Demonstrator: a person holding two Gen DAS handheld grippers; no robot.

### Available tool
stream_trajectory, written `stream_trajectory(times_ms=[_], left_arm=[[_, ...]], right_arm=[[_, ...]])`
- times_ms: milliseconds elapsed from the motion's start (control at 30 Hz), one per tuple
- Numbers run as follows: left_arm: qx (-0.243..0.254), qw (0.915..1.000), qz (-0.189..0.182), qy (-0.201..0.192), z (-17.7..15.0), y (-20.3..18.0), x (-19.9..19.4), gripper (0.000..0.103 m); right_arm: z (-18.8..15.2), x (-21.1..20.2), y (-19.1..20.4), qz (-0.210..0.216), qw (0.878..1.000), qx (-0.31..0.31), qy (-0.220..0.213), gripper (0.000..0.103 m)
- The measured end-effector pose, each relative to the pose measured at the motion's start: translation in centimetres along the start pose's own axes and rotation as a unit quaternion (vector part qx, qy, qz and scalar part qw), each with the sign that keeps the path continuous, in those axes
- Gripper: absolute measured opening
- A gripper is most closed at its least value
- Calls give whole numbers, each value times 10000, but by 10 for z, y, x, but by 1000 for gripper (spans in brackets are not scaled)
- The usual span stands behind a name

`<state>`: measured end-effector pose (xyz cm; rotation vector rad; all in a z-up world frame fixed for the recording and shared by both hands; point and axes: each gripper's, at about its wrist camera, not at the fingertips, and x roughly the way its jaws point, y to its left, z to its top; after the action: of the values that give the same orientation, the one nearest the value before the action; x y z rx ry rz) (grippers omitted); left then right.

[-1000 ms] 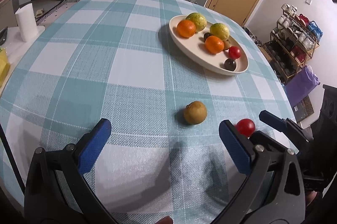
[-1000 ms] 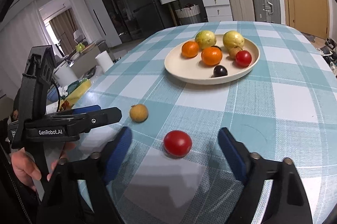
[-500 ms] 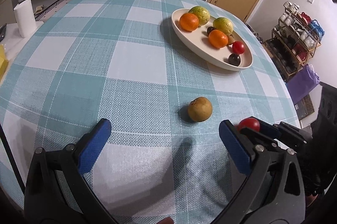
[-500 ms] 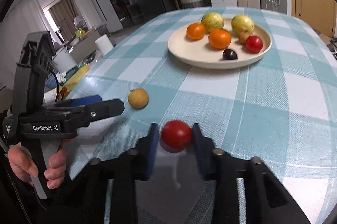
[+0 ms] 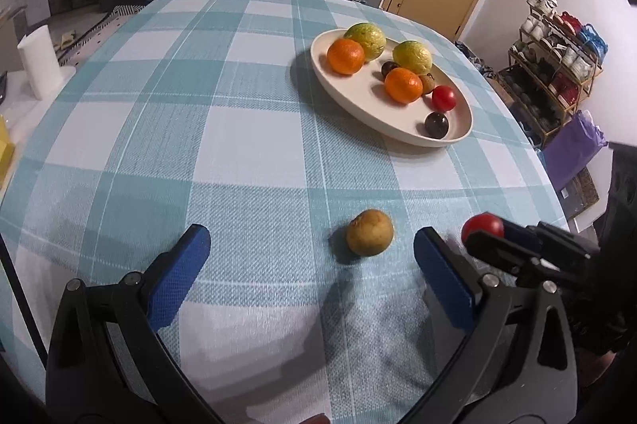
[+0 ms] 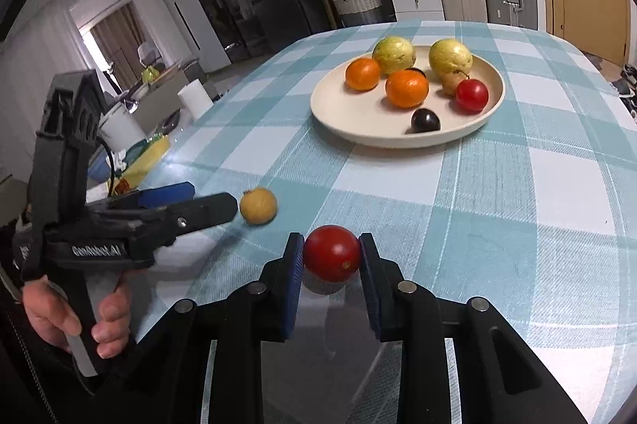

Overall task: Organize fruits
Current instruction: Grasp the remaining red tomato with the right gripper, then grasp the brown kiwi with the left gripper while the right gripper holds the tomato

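checked counter [image 5: 247, 129]. plate [image 6: 330, 113], upper right, holds gathered fruit. right tool [image 6: 331, 260], lower centre, clenched on tomato [image 6: 332, 253], likely bound for plate. left tool [image 5: 306, 256] spread wide, framing brown fruit [image 5: 369, 237], seemingly next pick.

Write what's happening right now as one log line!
right gripper: shut on red tomato | left gripper: open near brown fruit | plate: eight fruits
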<state>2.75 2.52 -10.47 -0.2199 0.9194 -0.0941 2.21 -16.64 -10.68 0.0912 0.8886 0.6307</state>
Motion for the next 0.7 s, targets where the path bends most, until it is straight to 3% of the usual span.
stream_trajectory(times_ms=[167,367,600,700], left_arm=[[18,9999,-95,119,1,-1,8,101],[216,9997,-83,0,3,-6,8,100],[211,9990,-390,97,6,-6,12,78],[222,9983,-526,135,6,-7,14,64]], right_arm=[[8,-5,-3,66,9999,0,-107,28],[9,-2,-7,145,9998,73,-72,28],[8,0,-10,191,9997,127,-48,28],[8,0,-12,199,9997,155,-46,28]])
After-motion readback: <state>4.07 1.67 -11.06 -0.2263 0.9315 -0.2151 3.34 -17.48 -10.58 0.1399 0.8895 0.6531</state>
